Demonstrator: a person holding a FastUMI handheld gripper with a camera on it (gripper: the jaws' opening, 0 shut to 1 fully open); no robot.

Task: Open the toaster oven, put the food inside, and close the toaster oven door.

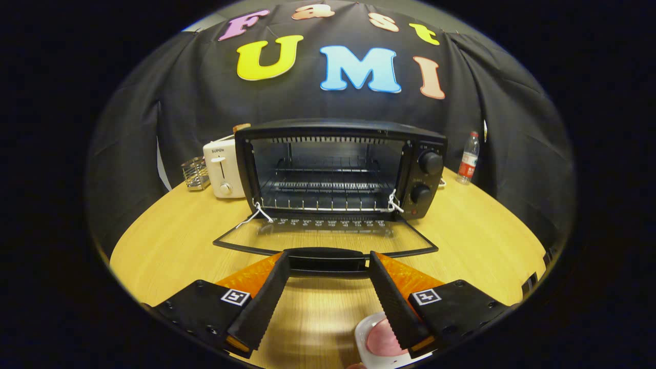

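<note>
Here, the gripper [328,266] has its fingers spread wide, pinching nothing. Nearest, beneath the right finger, a white dish [370,344] of pink food [382,339] sits on the wooden table [169,246], partly hidden by that finger. Just ahead of the fingertips and between them lies the handle [328,258] of the oven door [328,236], folded down flat. Beyond stands the toaster oven [341,169], cavity open, wire rack [328,184] visible inside. Farther left are a white toaster [223,169] and a wire holder [196,173]; farther right, a water bottle [468,159].
</note>
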